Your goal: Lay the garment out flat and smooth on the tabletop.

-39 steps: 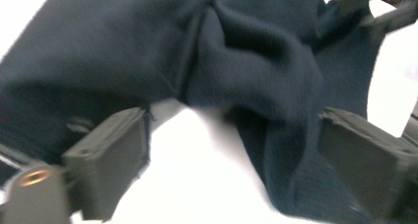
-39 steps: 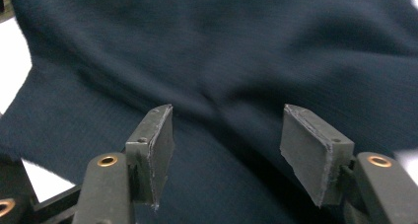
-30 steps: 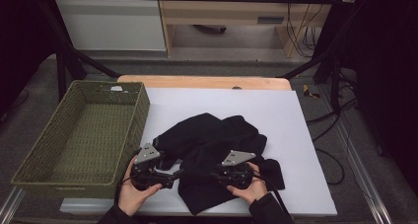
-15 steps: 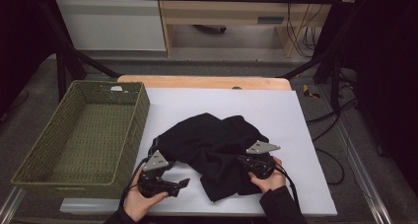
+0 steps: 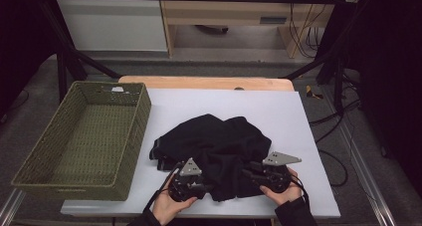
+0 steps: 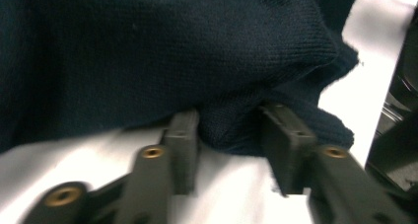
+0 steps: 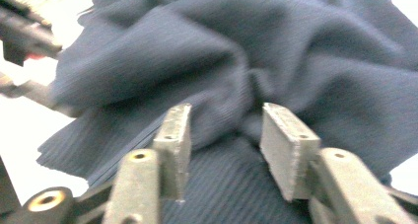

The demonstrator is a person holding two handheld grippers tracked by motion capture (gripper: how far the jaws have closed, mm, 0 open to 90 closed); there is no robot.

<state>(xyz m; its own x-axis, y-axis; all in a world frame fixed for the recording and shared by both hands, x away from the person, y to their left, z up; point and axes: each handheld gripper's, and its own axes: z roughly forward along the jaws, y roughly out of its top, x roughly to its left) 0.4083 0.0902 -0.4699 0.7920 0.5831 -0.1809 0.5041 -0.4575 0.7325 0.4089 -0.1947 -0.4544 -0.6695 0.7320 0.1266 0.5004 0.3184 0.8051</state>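
It looks like a lab or test room: a white table (image 5: 278, 116) stands inside a black metal frame (image 5: 64, 66), with loose cables (image 5: 303, 32) hanging behind and bare grey flooring (image 5: 239, 69).

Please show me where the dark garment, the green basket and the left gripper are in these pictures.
dark garment (image 5: 219, 136): high view, middle of the bunched cloth.
green basket (image 5: 144, 104): high view, its right wall.
left gripper (image 6: 229, 132): left gripper view, midway between its fingertips, cloth between them.

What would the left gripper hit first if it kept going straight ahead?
The dark garment: a fold of it already sits between the left gripper jaws, which have just been closing. Beyond it, probably the right gripper.
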